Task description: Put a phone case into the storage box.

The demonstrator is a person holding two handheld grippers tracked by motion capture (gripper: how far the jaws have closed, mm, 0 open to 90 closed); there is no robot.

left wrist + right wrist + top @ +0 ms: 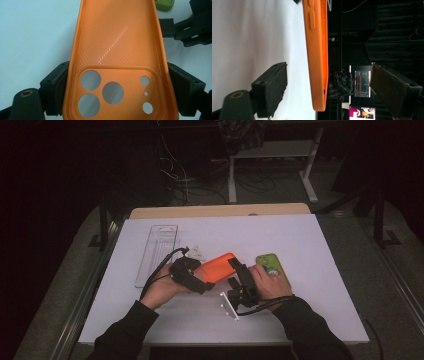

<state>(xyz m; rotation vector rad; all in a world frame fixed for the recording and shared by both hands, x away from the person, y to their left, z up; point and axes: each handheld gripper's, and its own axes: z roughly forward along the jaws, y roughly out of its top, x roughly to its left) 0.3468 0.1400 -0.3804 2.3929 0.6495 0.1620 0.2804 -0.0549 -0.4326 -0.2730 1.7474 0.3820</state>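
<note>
— Well, starting at the left of the high view: clear tray lying flat on the white sheet, long side running away from the person, nothing in it. Just right of its near end, left hand wrapped round the left gripper, cable looping back toward the sleeve.

— And those jaws?

— Clamped on the orange case. Clear enough in the left gripper view: both pads pressed against the long side walls of the case at the camera-cutout end, inside face turned up to the lens, five round holes showing sheet through them.

— Position of the case?

— Middle of the sheet, lifted a little off it, slanting from lower left up to the right, between the two grippers. Small white bit just behind it, by the tray; too small to identify.

— Next one over?

— Right gripper, at the far end of the case, held in the right hand. Jaws apart, straddling the case edge-on in the right gripper view, side buttons facing the lens; gap visible on both sides, neither pad touching.

— Anything further right?

— Green case, flat on the sheet, partly under the right hand. Corner of it also at the top of the left gripper view.
</note>
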